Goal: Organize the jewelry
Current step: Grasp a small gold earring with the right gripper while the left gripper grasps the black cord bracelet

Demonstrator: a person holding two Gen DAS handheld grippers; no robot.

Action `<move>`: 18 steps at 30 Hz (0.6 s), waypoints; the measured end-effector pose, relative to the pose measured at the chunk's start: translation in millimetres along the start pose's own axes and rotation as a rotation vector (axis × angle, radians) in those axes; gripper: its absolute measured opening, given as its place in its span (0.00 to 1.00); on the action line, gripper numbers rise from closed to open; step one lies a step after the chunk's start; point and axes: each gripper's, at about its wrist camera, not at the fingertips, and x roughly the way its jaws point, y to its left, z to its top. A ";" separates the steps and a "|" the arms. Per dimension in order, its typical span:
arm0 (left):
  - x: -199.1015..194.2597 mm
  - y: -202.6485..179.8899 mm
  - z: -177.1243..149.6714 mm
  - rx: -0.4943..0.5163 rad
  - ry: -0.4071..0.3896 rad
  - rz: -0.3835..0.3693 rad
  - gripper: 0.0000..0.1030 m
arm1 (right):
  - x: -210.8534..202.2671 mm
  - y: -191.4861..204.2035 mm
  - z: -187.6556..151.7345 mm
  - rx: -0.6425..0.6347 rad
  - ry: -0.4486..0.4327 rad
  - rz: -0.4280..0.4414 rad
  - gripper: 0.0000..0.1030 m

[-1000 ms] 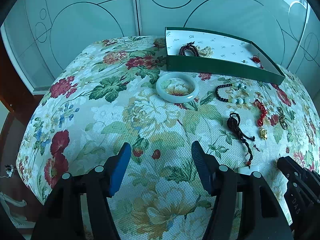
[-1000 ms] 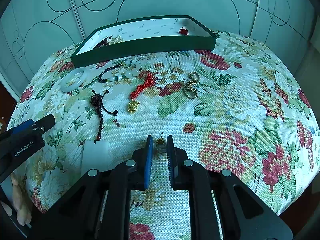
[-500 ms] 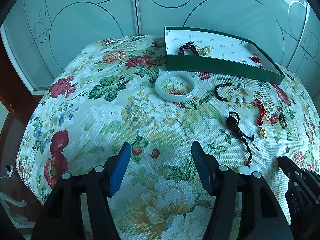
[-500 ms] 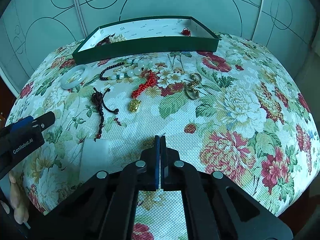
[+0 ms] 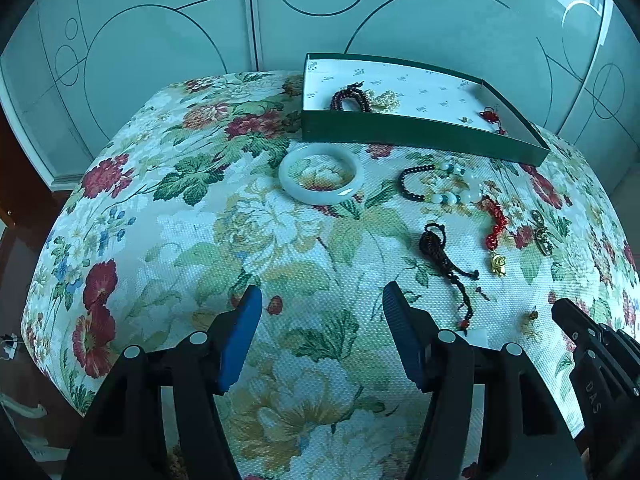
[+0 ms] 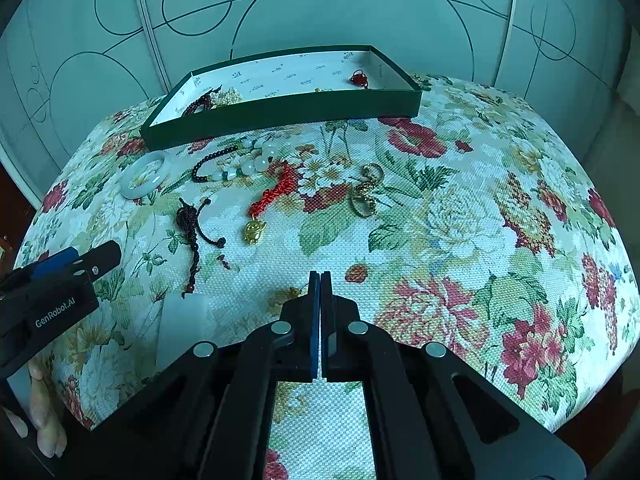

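A green tray (image 5: 420,132) with a white floor stands at the back of the floral table; it also shows in the right wrist view (image 6: 280,110) and holds a dark red bead bracelet (image 5: 350,98), a pearl piece and a small red charm (image 5: 490,114). On the cloth lie a jade bangle (image 5: 318,180), a black-and-white bead bracelet (image 5: 440,188), a red tassel with gold charm (image 6: 260,216), a dark cord pendant (image 6: 192,228) and a gold keyring (image 6: 366,196). My left gripper (image 5: 320,332) is open and empty. My right gripper (image 6: 320,280) is shut; a small gold earring (image 5: 532,315) lies beside its tip.
A translucent white card (image 6: 180,328) lies on the cloth near the front left in the right wrist view. The table edge drops away on all sides. Glass wardrobe doors stand behind the table.
My right gripper has closed from slightly open to fully shut and lifted back a little. My left gripper has stayed open and still.
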 end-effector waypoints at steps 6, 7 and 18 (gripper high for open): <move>2.3 -24.3 6.4 0.034 0.004 -0.042 0.65 | -2.1 -16.8 4.6 0.041 -0.013 0.015 0.00; 3.3 -27.4 7.5 0.035 0.005 -0.044 0.71 | -2.3 -20.4 5.3 0.049 -0.016 0.017 0.00; 25.8 -55.4 25.6 0.021 0.010 -0.058 0.72 | 1.0 -49.1 6.3 0.126 -0.022 0.056 0.00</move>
